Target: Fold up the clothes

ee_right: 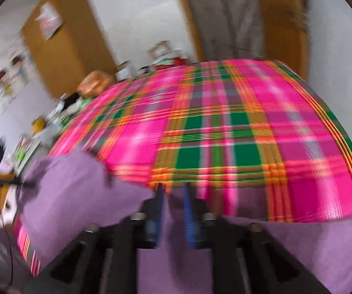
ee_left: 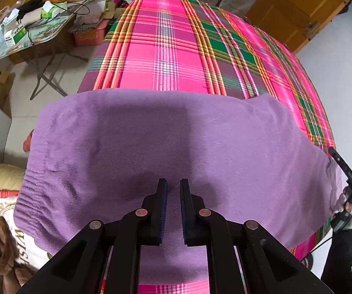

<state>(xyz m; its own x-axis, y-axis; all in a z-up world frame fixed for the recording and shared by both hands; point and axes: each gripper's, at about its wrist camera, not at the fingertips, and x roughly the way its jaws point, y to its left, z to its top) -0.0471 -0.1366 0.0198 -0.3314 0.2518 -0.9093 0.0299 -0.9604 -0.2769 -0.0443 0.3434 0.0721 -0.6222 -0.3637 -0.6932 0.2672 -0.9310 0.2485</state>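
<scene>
Here we are working the purple garment lying across the plaid bedspread; our left gripper is sitting nearly closed above it, holding nothing, our right gripper parted. Dragging risks bunching the fold.

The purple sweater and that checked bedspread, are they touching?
Touching. The left wrist view shows the purple sweater lying flat on the checked bedspread, its far edge resting directly on the cloth.

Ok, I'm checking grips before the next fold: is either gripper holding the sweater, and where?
Neither visibly: left gripper sits nearly closed over the purple sweater, right gripper open at its edge.
</scene>
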